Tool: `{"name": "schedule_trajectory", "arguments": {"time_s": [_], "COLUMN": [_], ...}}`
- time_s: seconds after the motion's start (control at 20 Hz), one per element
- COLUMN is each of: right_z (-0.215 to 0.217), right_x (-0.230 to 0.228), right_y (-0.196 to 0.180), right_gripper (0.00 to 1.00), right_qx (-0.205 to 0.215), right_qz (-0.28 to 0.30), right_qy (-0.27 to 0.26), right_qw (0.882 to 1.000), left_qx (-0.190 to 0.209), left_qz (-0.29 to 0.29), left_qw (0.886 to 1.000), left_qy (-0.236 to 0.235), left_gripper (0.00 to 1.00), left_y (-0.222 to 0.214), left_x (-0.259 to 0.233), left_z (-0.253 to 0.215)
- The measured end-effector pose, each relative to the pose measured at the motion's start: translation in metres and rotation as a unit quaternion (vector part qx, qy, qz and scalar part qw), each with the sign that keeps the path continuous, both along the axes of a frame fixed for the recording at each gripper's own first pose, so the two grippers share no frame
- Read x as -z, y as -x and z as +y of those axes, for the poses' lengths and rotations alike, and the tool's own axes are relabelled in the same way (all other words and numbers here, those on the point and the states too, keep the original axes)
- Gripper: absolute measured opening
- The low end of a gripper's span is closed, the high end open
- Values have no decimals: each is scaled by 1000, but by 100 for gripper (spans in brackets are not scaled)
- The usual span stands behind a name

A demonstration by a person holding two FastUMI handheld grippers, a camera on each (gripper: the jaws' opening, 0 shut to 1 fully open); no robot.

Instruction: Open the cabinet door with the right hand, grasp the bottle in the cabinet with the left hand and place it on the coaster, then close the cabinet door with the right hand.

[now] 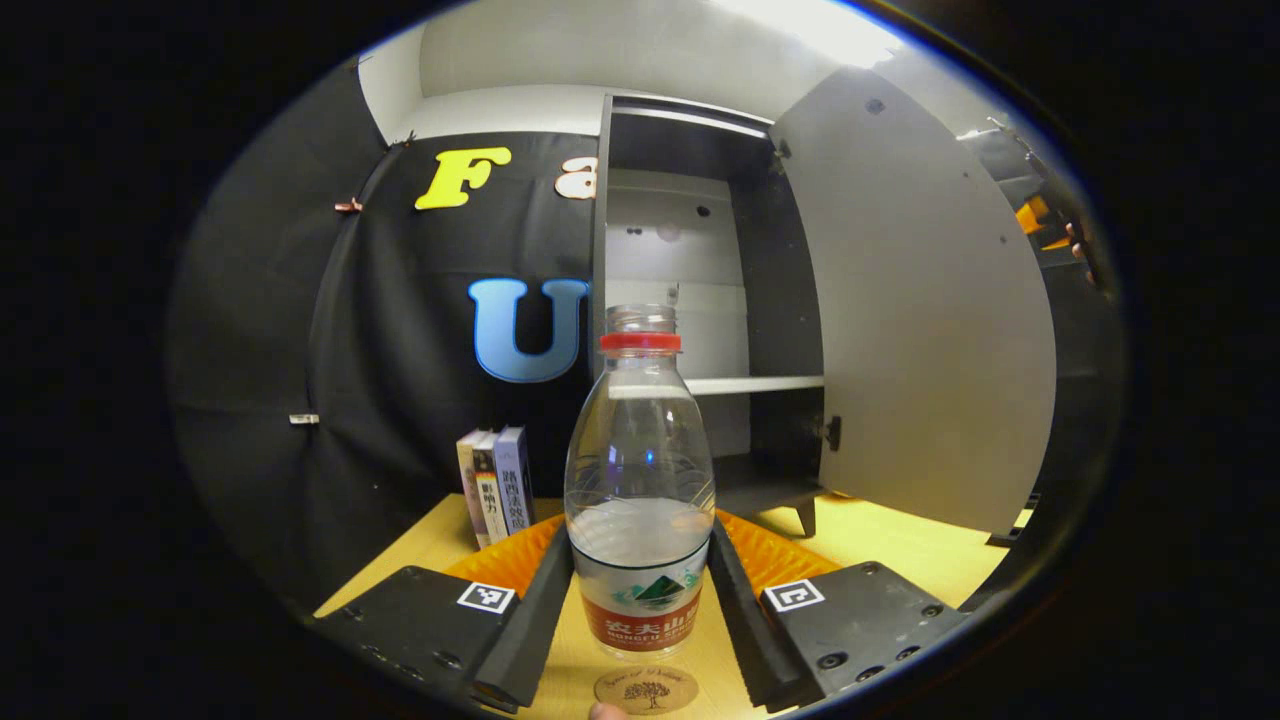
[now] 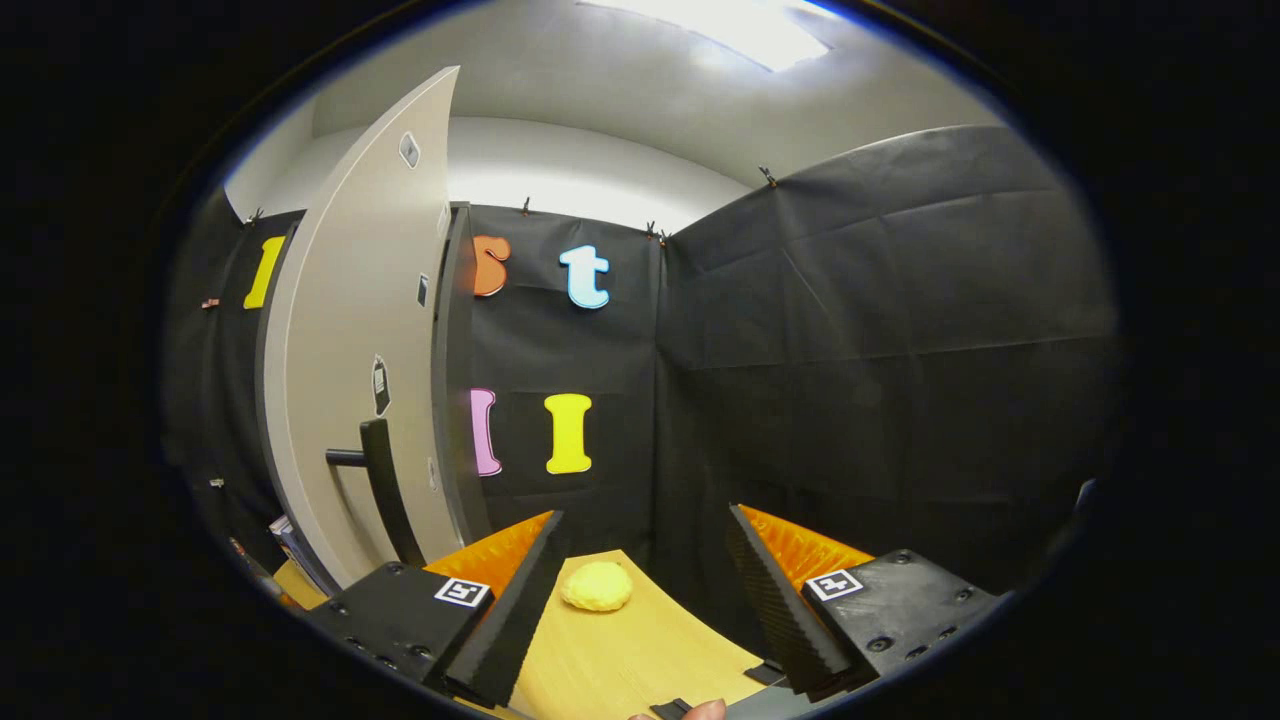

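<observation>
A clear water bottle point(image 1: 640, 470) with a red neck ring and a red label stands upright between the fingers of my left gripper point(image 1: 640, 532), which is shut on its lower body. A round wooden coaster point(image 1: 646, 689) lies on the table just in front of the bottle's base; whether they touch I cannot tell. Behind the bottle the cabinet point(image 1: 700, 300) stands open, its grey door point(image 1: 920, 310) swung out to the right. My right gripper point(image 2: 645, 520) is open with nothing between its fingers. It sits to the right of the door point(image 2: 350, 380) and its dark bar handle point(image 2: 385, 490).
Several books point(image 1: 495, 485) stand upright left of the cabinet on the yellow wooden table point(image 1: 900, 545). A yellow lump point(image 2: 596, 585) lies on the table point(image 2: 640, 650) ahead of the right gripper. Black cloth walls close in on all sides.
</observation>
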State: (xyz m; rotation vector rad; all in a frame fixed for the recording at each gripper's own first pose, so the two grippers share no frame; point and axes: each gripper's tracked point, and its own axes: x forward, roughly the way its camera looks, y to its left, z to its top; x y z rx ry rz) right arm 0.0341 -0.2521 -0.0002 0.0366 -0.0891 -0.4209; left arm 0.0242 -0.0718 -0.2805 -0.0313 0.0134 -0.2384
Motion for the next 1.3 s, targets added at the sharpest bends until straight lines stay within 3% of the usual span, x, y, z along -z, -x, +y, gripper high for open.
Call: {"name": "schedule_trajectory", "arguments": {"time_s": [0.2,0.5,0.75,1.3], "right_z": [-1,-8,-14,-8], "right_x": [1,4,7,12], "right_y": [1,13,28,39], "right_gripper": [100,100,99,99], "right_qx": [15,41,66,77], "right_qz": [8,18,28,38], "right_qy": [0,-2,-2,3], "right_qw": [1000,999,997,996], "left_qx": [11,33,30,39], "left_qz": [12,22,26,48], "left_qw": [1000,999,999,998], "left_qy": [16,1,10,-9], "left_gripper": [76,76,76,80], "left_y": [2,-7,-11,1], "left_x": [39,90,108,131], "left_z": [1,-1,1,-3]}}
